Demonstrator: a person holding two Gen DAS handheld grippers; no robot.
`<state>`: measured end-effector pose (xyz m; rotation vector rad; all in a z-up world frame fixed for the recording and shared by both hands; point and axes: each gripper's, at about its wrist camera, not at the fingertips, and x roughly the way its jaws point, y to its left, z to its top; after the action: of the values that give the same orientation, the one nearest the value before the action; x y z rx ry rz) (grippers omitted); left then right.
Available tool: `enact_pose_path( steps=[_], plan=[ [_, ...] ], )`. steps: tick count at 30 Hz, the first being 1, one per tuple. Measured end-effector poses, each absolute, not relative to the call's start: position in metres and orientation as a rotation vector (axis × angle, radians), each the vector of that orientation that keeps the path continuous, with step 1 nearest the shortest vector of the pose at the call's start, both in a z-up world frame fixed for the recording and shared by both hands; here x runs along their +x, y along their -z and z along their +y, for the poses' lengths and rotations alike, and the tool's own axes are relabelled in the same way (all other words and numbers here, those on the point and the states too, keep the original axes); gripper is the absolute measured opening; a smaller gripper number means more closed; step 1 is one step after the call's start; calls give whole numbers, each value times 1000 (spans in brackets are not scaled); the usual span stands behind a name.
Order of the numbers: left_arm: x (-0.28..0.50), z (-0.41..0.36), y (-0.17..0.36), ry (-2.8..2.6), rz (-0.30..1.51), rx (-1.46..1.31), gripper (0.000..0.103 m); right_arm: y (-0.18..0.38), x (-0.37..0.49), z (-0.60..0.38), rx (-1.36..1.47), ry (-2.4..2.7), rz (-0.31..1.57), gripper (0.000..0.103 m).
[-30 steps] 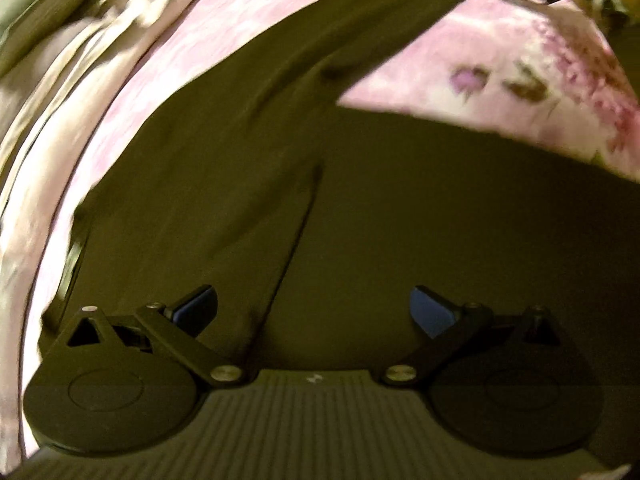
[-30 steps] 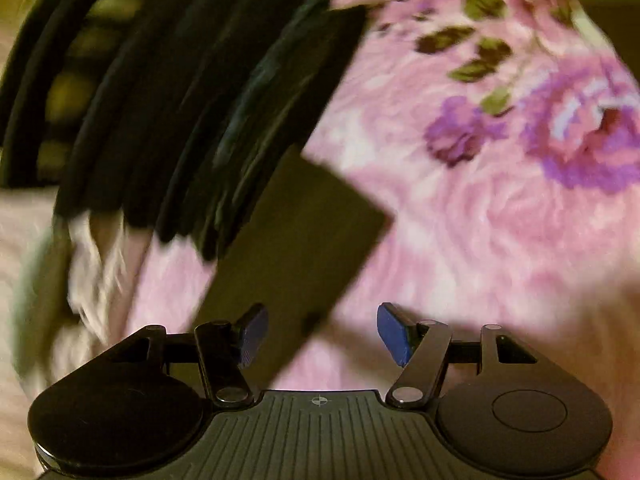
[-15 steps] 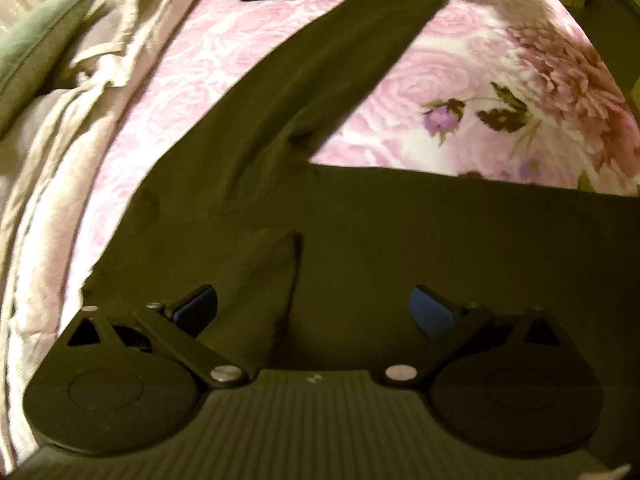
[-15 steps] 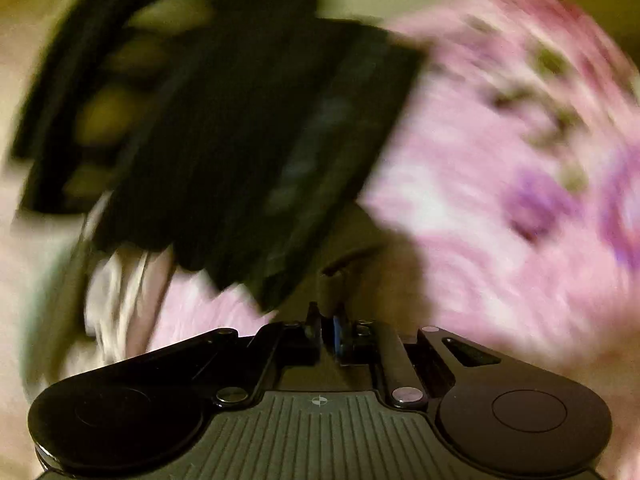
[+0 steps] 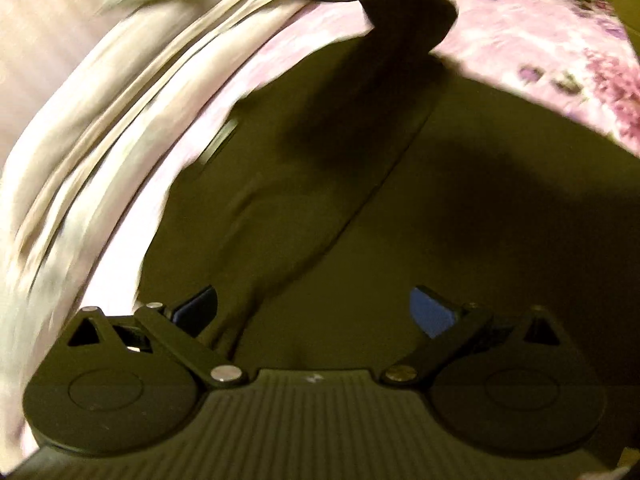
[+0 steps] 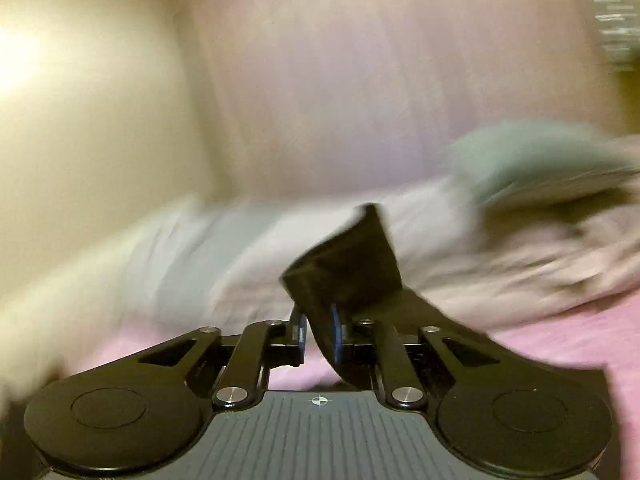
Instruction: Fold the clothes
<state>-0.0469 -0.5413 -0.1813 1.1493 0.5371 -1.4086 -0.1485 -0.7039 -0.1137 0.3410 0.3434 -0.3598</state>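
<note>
Right claw (image 6: 319,334) clamped on sleeve end (image 6: 348,272) of dark garment (image 5: 400,208), lifted off floral bed (image 5: 540,20) — prob. to fold sleeve over body. Left claw (image 5: 314,312) apart, low over garment w/o grip — likely ready to pin fabric.

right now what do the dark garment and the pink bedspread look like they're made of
Dark garment: soft matte knit, probably cotton jersey; it drapes limply and bends where the right gripper pinches it. Pink bedspread: printed floral woven cloth, likely; blur hides the weave.
</note>
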Motion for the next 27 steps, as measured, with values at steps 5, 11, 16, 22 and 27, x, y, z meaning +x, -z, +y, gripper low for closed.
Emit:
enact_pose_path(
  steps=[5, 11, 16, 22, 27],
  plan=[
    [13, -472, 177, 1282, 609, 1131, 101, 196, -80, -624, 334, 240, 599, 88],
    [56, -451, 187, 1248, 718, 1036, 100, 226, -104, -615, 444, 315, 749, 88],
    [51, -502, 195, 1342, 615, 1028, 87, 229, -166, -644, 504, 524, 830, 88],
    [41, -586, 225, 1436, 454, 1137, 29, 221, -216, -689, 541, 680, 822, 88],
    [24, -629, 249, 1544, 376, 1255, 29, 228, -226, -718, 537, 698, 824, 88]
  ],
)
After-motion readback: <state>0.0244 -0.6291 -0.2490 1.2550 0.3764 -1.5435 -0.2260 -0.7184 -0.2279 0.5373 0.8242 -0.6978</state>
